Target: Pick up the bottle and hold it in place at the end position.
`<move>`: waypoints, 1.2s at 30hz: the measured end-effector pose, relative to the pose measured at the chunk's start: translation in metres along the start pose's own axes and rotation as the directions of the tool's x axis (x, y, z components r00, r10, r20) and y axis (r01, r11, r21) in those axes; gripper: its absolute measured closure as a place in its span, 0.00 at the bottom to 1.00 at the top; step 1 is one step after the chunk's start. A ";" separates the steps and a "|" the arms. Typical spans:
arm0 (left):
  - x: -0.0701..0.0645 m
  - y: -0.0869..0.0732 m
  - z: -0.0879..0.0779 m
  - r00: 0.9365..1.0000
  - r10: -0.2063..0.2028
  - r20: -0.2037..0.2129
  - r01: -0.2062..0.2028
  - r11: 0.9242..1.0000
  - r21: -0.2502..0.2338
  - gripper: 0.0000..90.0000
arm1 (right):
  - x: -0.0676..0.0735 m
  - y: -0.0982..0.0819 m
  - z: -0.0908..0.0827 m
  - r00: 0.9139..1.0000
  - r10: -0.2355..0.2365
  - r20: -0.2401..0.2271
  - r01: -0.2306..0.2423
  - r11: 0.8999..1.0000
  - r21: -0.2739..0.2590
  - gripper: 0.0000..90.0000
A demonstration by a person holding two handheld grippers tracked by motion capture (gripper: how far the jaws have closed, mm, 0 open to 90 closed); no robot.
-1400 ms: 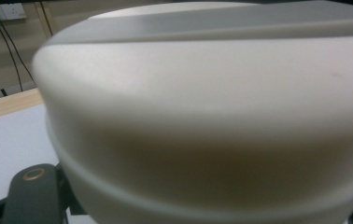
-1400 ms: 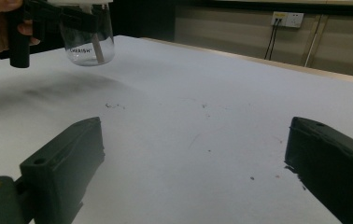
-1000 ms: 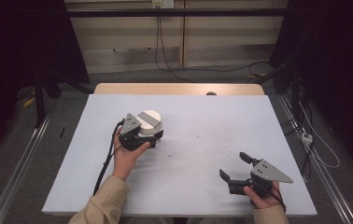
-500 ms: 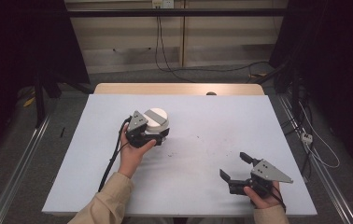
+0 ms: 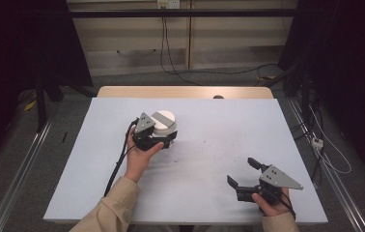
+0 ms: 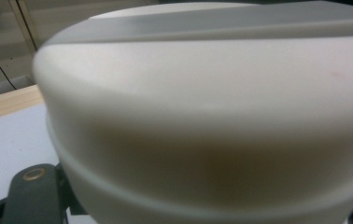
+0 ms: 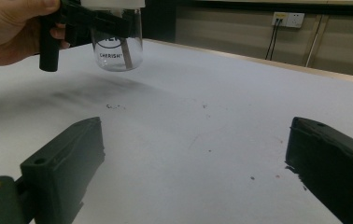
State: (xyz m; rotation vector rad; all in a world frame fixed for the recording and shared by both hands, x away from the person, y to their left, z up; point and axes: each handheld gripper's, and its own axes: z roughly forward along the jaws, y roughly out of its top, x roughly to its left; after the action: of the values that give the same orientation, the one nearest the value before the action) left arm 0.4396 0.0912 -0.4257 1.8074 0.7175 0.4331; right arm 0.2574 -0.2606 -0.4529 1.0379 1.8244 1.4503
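A dim room with a pale wall panel and trailing cables lies behind a white bench (image 5: 219, 121), whose far edge shows bare wood. Left of centre — the left tongs (image 5: 163, 139), held in the person's left hand (image 5: 139, 157), are clenched on a glass jar (image 5: 163, 126) with a white lid (image 6: 202, 93). In the right gripper view the jar (image 7: 117, 44) has a clear glass body with printed lettering, its base appearing just clear of the bench surface above a soft shadow. In the left gripper view the lid sits very close to the camera, with one dark jaw visible at the lower left. A black cable runs from these tongs back along the sleeve. Lower right — the right tongs (image 5: 242, 173), held in the right hand (image 5: 272, 205) near the bench's near edge, are released, jaws wide apart with bare bench between them, well apart from the jar.
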 end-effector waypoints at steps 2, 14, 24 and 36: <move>0.000 0.000 0.002 1.000 0.005 0.001 -0.005 1.000 0.002 0.21 | 0.000 0.000 0.001 1.000 0.003 -0.004 -0.003 1.000 0.001 0.04; -0.005 0.003 0.012 1.000 0.008 0.016 -0.008 1.000 0.001 0.21 | 0.000 0.000 0.001 1.000 -0.001 -0.005 0.001 1.000 0.000 0.04; -0.005 0.001 0.017 1.000 0.004 0.018 -0.004 1.000 0.009 0.21 | 0.000 0.000 0.001 1.000 -0.001 -0.008 0.001 1.000 0.000 0.04; -0.009 0.004 0.024 0.999 0.016 0.034 -0.017 1.000 0.015 0.21 | 0.000 0.000 0.001 1.000 -0.001 -0.010 0.001 1.000 0.000 0.04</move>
State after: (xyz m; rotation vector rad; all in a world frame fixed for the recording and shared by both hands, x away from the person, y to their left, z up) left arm 0.4483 0.0673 -0.4298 1.8323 0.6846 0.4079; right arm 0.2580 -0.2600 -0.4533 1.0313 1.8311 1.4572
